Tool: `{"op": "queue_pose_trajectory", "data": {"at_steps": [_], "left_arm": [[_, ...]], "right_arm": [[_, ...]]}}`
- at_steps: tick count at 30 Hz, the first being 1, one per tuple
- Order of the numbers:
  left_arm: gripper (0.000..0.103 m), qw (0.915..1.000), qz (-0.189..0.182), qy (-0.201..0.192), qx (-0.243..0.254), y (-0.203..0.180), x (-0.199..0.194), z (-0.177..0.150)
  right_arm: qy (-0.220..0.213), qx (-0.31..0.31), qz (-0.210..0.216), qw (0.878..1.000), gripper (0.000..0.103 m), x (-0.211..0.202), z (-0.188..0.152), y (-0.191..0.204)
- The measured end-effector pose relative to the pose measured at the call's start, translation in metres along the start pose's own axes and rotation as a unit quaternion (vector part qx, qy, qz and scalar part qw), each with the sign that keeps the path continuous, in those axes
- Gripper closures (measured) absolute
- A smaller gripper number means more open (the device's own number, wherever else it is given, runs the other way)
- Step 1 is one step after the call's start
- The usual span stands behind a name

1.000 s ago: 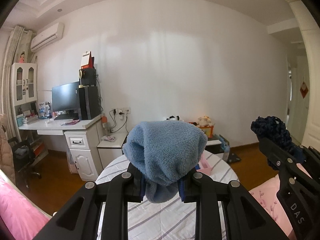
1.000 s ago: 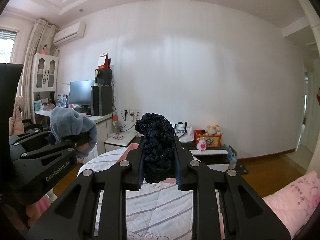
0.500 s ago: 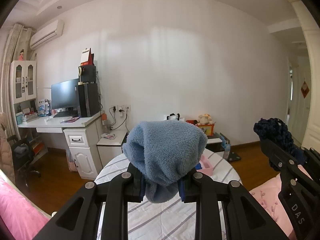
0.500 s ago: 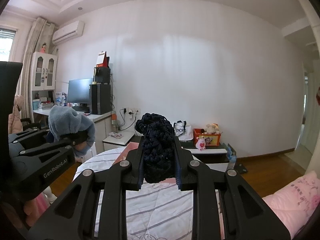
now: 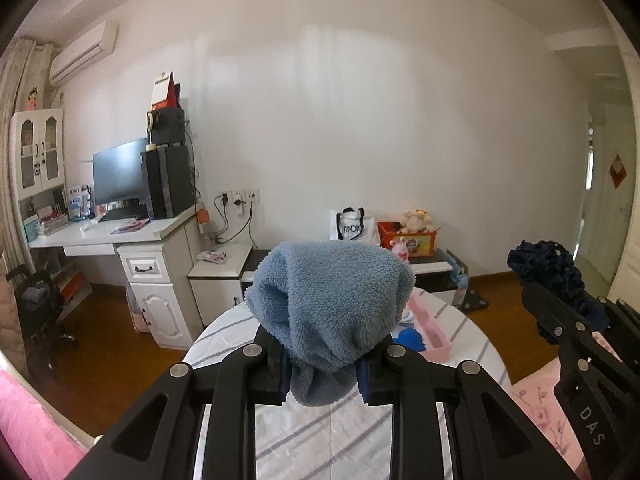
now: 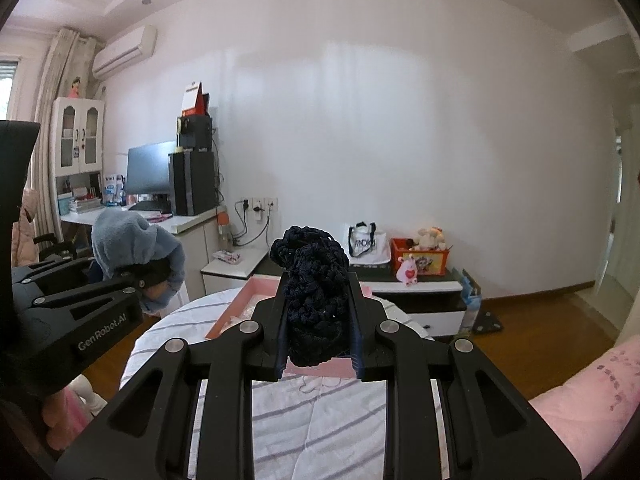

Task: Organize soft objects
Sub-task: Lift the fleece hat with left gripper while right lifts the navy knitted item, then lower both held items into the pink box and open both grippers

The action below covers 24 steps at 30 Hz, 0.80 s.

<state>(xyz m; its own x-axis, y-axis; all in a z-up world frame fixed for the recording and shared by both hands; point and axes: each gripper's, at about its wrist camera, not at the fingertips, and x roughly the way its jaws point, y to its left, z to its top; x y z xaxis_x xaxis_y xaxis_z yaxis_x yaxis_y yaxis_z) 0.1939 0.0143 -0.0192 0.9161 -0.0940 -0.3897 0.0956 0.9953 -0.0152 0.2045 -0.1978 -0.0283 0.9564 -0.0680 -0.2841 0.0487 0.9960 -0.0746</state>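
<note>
Left gripper clamps blue fleece bundle; right gripper clamps navy knit bundle. Both aloft over striped table. Pink tray at far edge. Lower 1 bundle at a time; release only inside tray.

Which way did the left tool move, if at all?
Yes, slightly. The orange toy box by the wall sits higher in the left wrist view than before, so the left tool, shut on the blue fleece, has tipped downward.
</note>
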Motion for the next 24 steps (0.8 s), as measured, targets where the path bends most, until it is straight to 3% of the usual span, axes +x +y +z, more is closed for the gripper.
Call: {"op": "queue_pose_trajectory", "data": {"at_steps": [11,24], "left_arm": [[0.081,0.9977,-0.008,0.066,-0.011,0.007,0.128,0.029],[0.081,0.9869,-0.001,0.161,-0.007,0.017,0.268,0.059]], "right_arm": [[0.062,0.001,0.014,0.998,0.081,0.116,-0.008,-0.009],[0.166,-0.003,0.022,0.986,0.081,0.235,-0.047,-0.007]]}}
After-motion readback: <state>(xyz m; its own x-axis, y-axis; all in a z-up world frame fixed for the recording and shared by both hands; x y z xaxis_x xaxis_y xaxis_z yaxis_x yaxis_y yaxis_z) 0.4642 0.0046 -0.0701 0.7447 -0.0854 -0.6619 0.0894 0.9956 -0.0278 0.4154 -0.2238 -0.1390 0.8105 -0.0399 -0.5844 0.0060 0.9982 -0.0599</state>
